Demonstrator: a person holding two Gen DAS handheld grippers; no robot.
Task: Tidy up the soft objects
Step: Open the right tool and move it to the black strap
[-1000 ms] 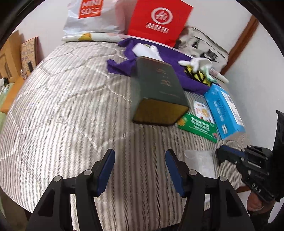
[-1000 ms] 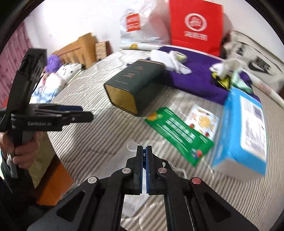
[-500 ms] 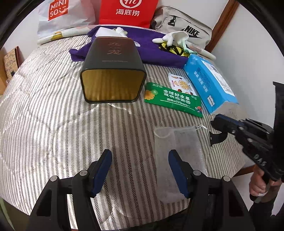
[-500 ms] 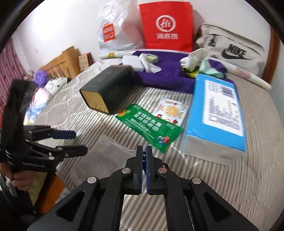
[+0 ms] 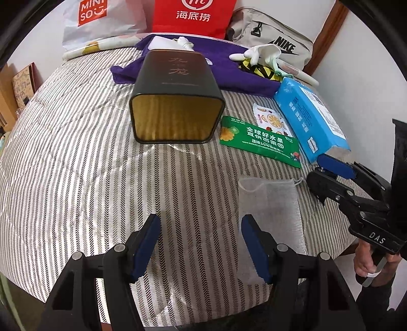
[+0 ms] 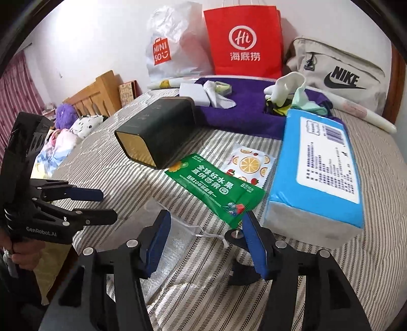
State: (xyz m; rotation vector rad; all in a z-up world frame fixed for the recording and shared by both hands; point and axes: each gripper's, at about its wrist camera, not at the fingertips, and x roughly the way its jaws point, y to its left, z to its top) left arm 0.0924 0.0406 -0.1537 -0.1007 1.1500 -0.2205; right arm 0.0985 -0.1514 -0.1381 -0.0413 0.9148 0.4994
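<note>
A grey mesh drawstring pouch [image 5: 271, 201] lies flat on the striped bed near its front edge; it also shows in the right wrist view [image 6: 175, 236]. A dark green tin [image 5: 176, 96] lies on its side with its gold open end facing me; it also shows in the right wrist view [image 6: 157, 132]. My left gripper [image 5: 201, 242] is open and empty, just left of the pouch. My right gripper [image 6: 206, 239] is open and empty, low over the pouch's drawstring end. It also shows in the left wrist view [image 5: 328, 170].
A green packet [image 5: 259, 142], a fruit-print sachet [image 5: 269, 119] and a blue tissue pack [image 5: 310, 119] lie right of the tin. A purple cloth [image 5: 223, 66] holds white gloves [image 5: 259, 53]. Bags [image 5: 190, 15] stand at the wall. The bed edge is close in front.
My right gripper has opened from shut. Both grippers have swung to face the tin and the pouch, and the left one has come closer to the pouch.
</note>
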